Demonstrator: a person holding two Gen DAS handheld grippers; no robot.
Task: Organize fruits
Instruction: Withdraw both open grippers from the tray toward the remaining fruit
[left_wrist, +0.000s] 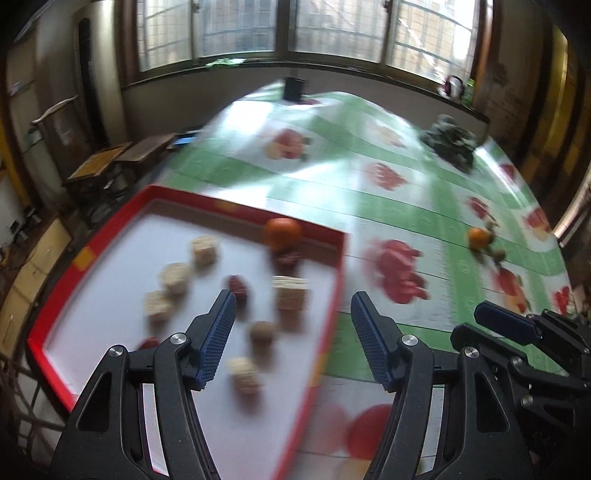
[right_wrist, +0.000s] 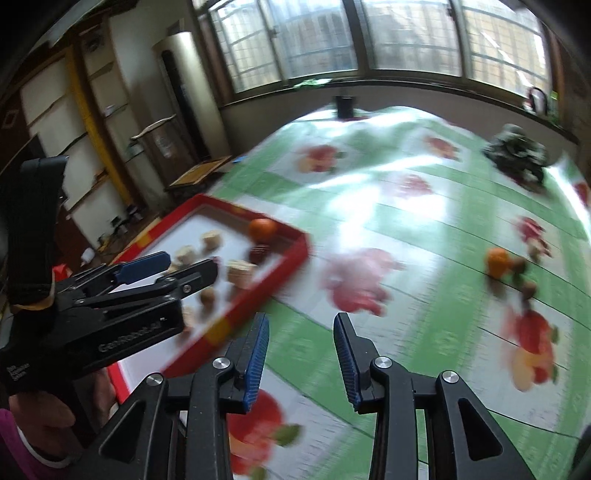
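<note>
- windowed room, wide panes along the far wall; desk (left_wrist: 332, 206) under a green-and-white cloth printed with fruit pictures.
- red tray (left_wrist: 92, 254), white inside, at the desk's 9 o'clock edge; it holds an orange (left_wrist: 282, 232) against its far wall, several pale ridged blocks (left_wrist: 290, 293), dark red pieces and a brown round fruit (left_wrist: 263, 332). pictures are blurred, so exact kinds cannot be told.
- loose fruits: a second orange (right_wrist: 498, 261) with small brown fruits (right_wrist: 529, 288) just beside it, lying on the cloth toward 2 o'clock, well apart from the tray.
- dark green heap (right_wrist: 517, 155) at the far 1 o'clock corner; its nature is unclear.
- left tool (left_wrist: 293, 314): jaws spread, nothing between them, hanging over the tray's near right wall.
- right tool (right_wrist: 301, 332): jaws part open, empty, above bare cloth beside the tray.
- step in hand, as judged: between placements, both tools free, tray partly filled.
- next move calls for: carrying one tool toward 2 o'clock to the loose orange group, jaws widened enough to straddle a single fruit, closing gently since round fruit may roll, then bringing it back to the tray.
</note>
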